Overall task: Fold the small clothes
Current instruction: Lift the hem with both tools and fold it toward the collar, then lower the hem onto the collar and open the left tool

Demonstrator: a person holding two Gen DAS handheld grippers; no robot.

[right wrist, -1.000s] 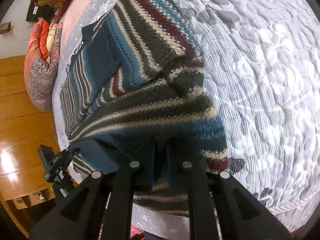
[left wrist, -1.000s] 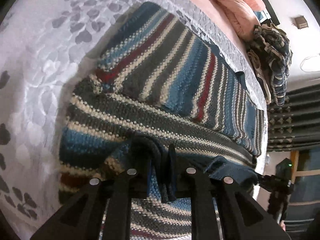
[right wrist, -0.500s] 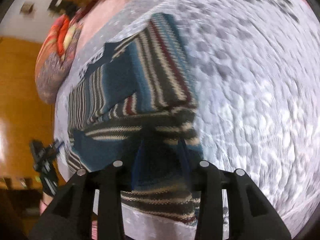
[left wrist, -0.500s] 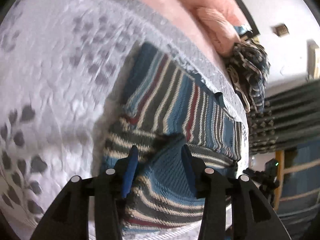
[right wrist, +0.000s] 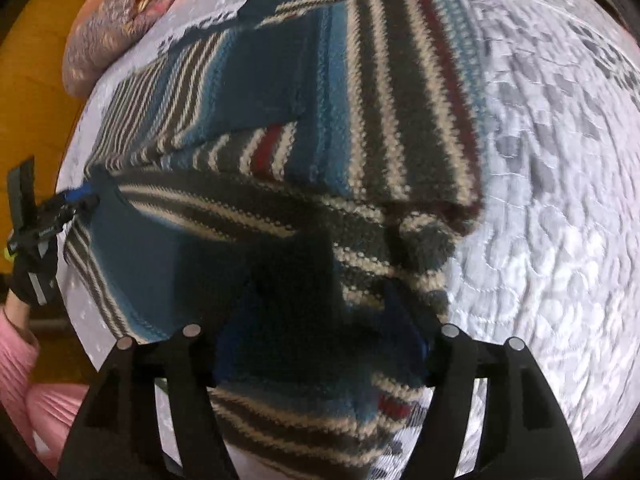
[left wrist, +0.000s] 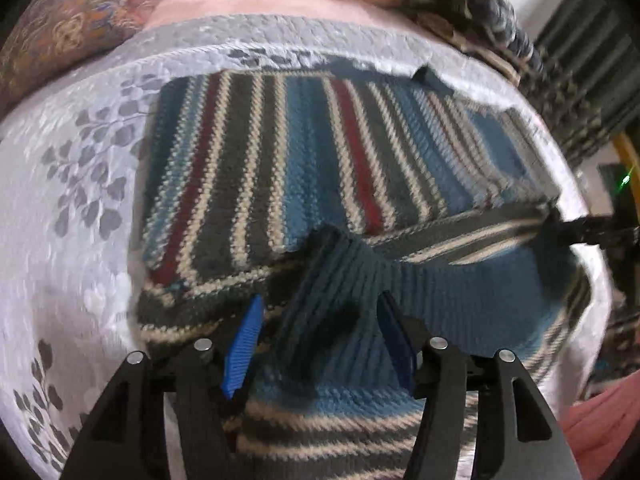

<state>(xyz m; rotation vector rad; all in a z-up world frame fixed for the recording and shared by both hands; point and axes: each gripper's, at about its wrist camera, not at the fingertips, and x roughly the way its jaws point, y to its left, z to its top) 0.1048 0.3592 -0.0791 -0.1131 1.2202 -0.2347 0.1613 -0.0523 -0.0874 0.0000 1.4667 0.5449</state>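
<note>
From my left wrist camera I see the striped knit sweater [left wrist: 304,168] lying flat on the white quilted bedspread [left wrist: 80,200], its near part folded back so a plain blue ribbed band humps up toward me. My left gripper [left wrist: 320,340] has its two blue-padded fingers spread apart on either side of that ribbed hump, gripping nothing. On the right wrist camera the same sweater [right wrist: 360,100] fills the middle of the bedspread [right wrist: 560,200]. My right gripper [right wrist: 320,344] also stands wide open over the near hem; the cloth between its fingers is in deep shadow, so I cannot say whether the pads touch it. A patterned cushion [left wrist: 68,28] lies beyond the bedspread's far edge.
</note>
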